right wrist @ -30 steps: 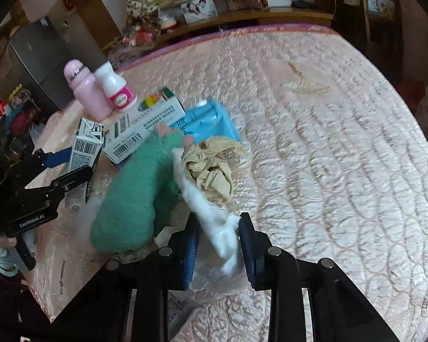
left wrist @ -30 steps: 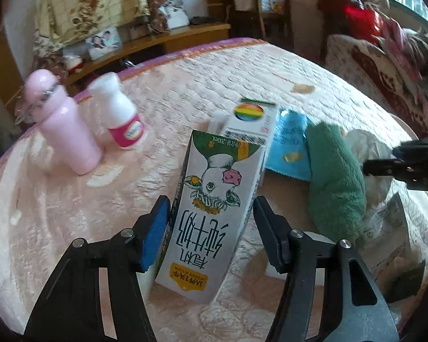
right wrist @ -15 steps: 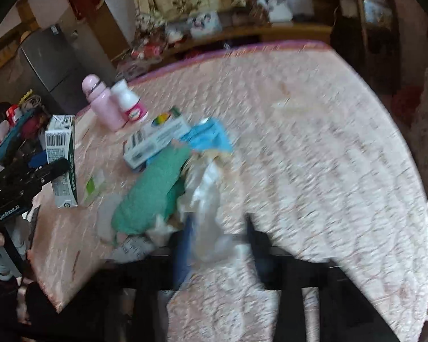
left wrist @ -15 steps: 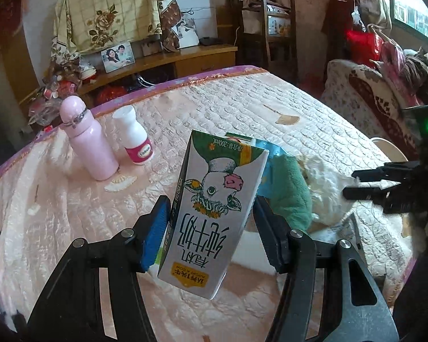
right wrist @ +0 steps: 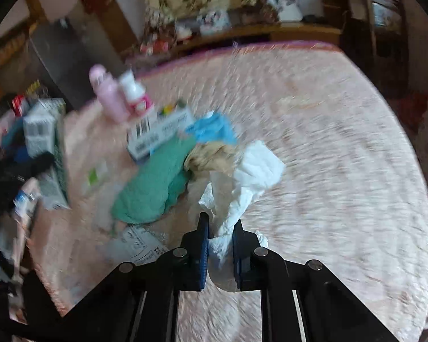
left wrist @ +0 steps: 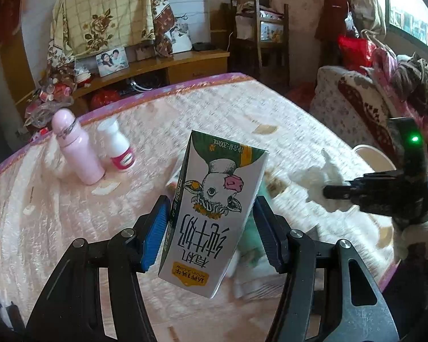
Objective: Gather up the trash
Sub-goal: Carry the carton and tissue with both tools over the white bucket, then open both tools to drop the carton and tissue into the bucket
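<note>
My left gripper [left wrist: 209, 213] is shut on a white and green milk carton [left wrist: 214, 208] with a cow picture, held upside down above the round table [left wrist: 214, 119]. The carton also shows at the left of the right wrist view [right wrist: 40, 136]. My right gripper [right wrist: 220, 222] is shut on a crumpled white tissue [right wrist: 248, 182] and holds it above the table. The tissue [left wrist: 319, 179] and the right gripper [left wrist: 356, 192] also show at the right of the left wrist view.
A pink bottle [left wrist: 75, 148] and a small white bottle [left wrist: 117, 145] stand at the table's far left. A green cloth [right wrist: 157, 182], a blue wrapper [right wrist: 212, 128], a white box [right wrist: 159, 131], a beige rag [right wrist: 211, 156] and a printed paper [right wrist: 139, 242] lie mid-table. A white bin rim [left wrist: 371, 156] sits beyond the right edge.
Both grippers have risen from the table. The left lifted the milk carton clear of the pile. The right pulled the white tissue up and off the heap.
</note>
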Demonstrator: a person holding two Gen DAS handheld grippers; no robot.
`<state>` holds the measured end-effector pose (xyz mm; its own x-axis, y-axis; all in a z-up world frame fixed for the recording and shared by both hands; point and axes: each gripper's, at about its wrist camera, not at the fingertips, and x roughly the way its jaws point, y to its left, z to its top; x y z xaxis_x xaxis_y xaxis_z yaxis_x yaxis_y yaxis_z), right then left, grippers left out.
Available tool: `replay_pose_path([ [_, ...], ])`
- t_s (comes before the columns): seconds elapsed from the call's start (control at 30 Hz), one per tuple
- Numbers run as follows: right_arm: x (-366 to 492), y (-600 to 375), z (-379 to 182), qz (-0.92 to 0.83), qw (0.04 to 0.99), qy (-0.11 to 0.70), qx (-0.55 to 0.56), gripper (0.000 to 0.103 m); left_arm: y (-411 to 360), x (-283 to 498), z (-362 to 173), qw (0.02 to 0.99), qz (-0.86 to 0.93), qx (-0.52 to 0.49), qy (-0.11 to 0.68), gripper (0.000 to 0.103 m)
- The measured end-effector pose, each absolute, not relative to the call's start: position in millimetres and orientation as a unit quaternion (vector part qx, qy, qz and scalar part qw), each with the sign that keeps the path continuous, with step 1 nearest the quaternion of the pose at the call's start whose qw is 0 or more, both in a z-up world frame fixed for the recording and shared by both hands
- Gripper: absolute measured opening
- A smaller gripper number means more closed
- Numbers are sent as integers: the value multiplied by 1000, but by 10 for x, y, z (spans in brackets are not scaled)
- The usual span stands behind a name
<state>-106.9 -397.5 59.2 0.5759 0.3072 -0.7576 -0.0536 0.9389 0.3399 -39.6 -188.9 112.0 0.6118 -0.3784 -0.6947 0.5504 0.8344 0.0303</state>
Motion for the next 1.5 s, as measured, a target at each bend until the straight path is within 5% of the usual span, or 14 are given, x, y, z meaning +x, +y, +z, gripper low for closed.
replay_pose_path([
  [0.7, -2419, -5715, 1253, -36, 913, 372, 165, 13, -4145, -1110, 1327, 848, -352, 137, 372, 58],
  [1.5, -2984, -7391, 412, -182, 859, 411, 245, 13, -6234, -1207, 696, 772, -443, 101, 444, 59],
])
